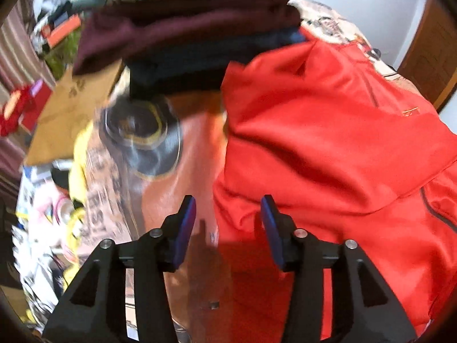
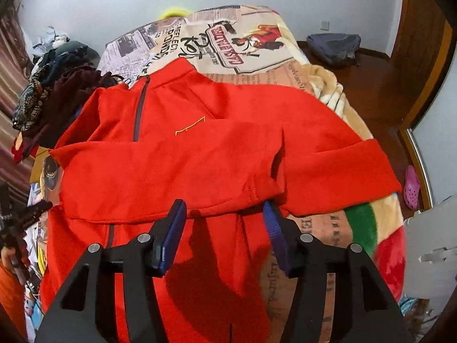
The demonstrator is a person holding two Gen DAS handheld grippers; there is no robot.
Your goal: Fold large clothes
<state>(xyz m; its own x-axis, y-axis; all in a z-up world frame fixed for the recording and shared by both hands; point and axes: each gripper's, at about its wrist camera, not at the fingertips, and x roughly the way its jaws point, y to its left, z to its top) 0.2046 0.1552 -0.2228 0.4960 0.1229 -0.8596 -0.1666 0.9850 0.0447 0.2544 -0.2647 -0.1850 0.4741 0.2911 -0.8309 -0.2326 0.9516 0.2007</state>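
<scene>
Your right hand-held gripper (image 2: 224, 223) hangs over the red jacket (image 2: 200, 148), jaws apart, nothing pinched between the blue pads (image 2: 174, 228). The jacket lies spread on the bed's printed blanket (image 2: 257, 40), a sleeve folded across its front. Dark clothes (image 2: 57, 91) are piled at its left; a pink clog (image 2: 412, 187) sits on the floor.

Left gripper (image 1: 228, 214) jaws apart, empty; right gripper (image 2: 224, 217) likewise, angled down.

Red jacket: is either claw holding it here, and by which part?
Neither. The left claw and right claw both stand open above the red jacket, pads apart, gripping nothing.
</scene>
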